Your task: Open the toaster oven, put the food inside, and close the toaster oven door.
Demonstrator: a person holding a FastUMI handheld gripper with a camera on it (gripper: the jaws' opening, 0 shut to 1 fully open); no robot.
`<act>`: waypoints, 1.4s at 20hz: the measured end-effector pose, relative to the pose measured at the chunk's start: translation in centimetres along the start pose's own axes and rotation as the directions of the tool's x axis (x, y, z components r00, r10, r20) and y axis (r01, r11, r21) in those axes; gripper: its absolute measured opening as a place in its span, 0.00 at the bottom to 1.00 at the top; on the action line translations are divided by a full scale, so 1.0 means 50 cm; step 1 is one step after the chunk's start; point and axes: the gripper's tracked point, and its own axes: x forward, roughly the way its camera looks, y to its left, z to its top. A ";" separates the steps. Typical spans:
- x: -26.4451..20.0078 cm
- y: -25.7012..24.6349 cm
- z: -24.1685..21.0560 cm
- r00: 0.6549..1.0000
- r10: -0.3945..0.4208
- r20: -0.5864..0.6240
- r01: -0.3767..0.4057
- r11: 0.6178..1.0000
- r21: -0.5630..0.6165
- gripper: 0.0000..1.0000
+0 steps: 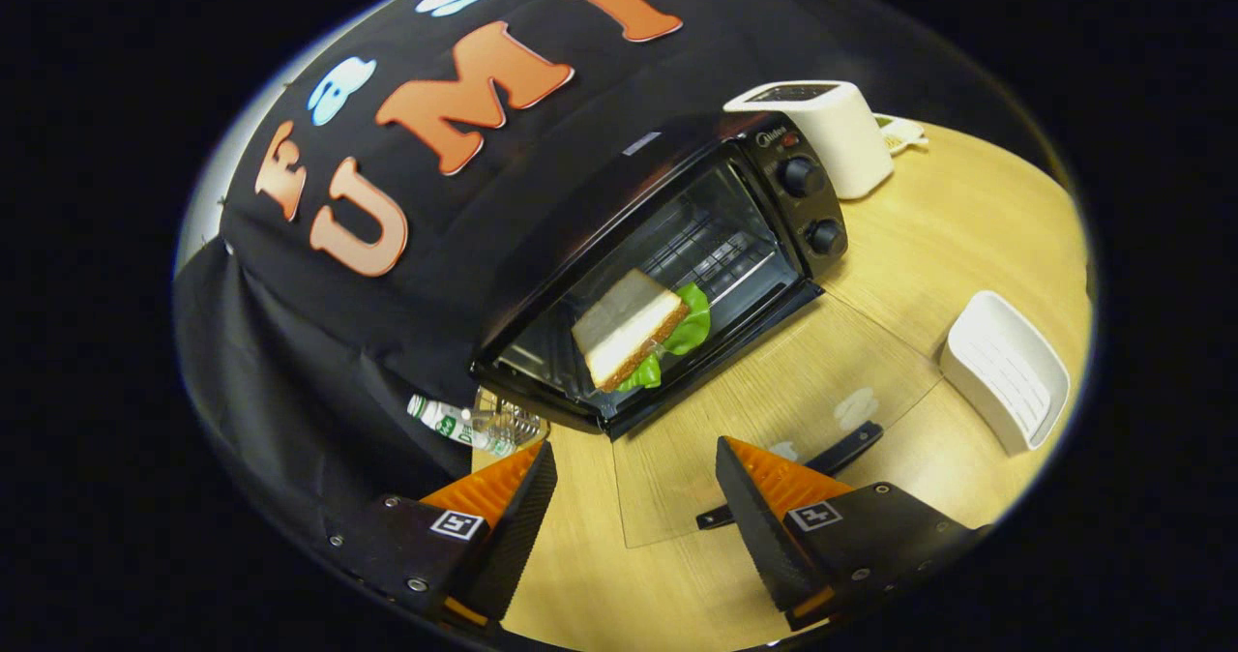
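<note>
The black toaster oven [677, 246] stands on the wooden table [928, 236] with its glass door [774, 391] folded down flat. The door's black handle [832, 459] lies just ahead of my right finger. A sandwich [629, 328] of white bread with green lettuce rests inside the oven, near the front of the rack and tilted. My gripper [635, 451] is open, drawn back from the oven above the door's left edge, with nothing between its fingers.
A white toaster [832, 134] stands right of the oven, with a small pale item [901, 132] behind it. A white ridged dish [1006, 371] lies to the right of the door. A plastic bottle [474, 425] lies by the oven's left corner.
</note>
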 end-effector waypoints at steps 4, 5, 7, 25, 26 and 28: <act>-0.048 -0.041 -0.039 0.998 -0.042 -0.041 0.033 0.978 -0.206 0.98; -0.055 -0.056 -0.051 0.997 -0.062 -0.052 0.046 0.967 -0.252 0.98; -0.068 -0.089 -0.071 0.992 -0.103 -0.066 0.074 0.934 -0.351 0.99; 0.002 -0.225 -0.189 0.932 -0.316 -0.177 0.178 0.826 -0.535 1.00; 0.009 -0.226 -0.186 0.930 -0.323 -0.178 0.184 0.824 -0.536 0.99; 0.022 -0.225 -0.183 0.927 -0.332 -0.173 0.191 0.817 -0.544 1.00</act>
